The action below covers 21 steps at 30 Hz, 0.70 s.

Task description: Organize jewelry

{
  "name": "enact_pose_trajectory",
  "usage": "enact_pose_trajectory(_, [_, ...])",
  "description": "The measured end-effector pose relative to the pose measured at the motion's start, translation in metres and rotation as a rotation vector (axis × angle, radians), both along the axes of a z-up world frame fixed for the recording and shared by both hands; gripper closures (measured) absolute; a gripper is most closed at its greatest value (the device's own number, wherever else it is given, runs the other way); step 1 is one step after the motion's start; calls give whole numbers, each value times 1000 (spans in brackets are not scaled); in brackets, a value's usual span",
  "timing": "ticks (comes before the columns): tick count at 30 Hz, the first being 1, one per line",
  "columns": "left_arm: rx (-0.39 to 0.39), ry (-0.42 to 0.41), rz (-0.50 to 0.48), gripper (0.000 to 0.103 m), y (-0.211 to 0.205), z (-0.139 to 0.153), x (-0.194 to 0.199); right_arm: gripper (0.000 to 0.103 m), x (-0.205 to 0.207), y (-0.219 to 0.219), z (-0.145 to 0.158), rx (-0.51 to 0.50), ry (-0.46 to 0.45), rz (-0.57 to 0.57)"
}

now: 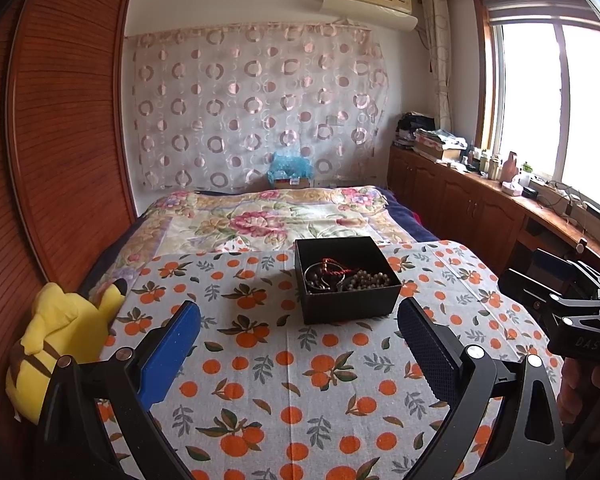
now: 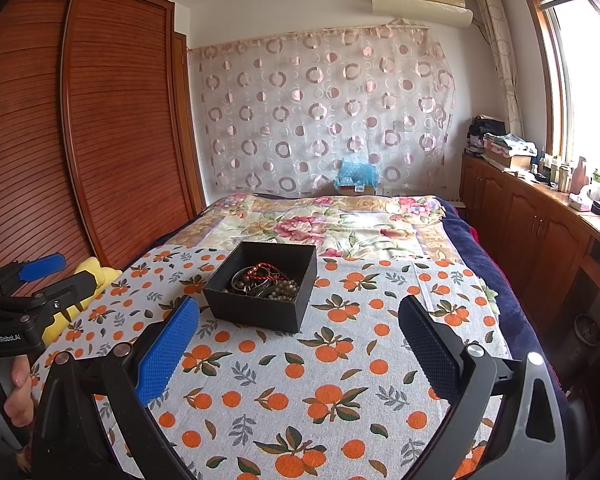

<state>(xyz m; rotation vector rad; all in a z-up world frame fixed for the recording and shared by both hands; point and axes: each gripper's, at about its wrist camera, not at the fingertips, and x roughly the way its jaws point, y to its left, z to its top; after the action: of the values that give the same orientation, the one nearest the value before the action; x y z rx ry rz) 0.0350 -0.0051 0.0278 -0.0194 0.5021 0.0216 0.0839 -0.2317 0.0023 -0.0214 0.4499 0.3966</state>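
Yellow plush toy [image 1: 62, 334] beside wooden wardrobe [image 1: 72, 120]

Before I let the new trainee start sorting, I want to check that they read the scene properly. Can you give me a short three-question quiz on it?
1. True or false: the black box has its lid on.
2. What does the box rest on: A) a bare wooden desk, B) the orange-print cloth, C) the window counter?
3. Fill in: both the left hand-held gripper and the right hand-held gripper are ____ and hold nothing.

Key:
1. False: it is open, with beads and a red cord showing inside.
2. B.
3. Open.
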Motion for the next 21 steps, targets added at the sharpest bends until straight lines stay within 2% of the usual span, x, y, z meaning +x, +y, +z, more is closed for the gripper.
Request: enact_pose_trajectory(21, [-2, -1, -2, 8, -2, 0, -1, 3, 0, 0, 1, 1, -1, -1])
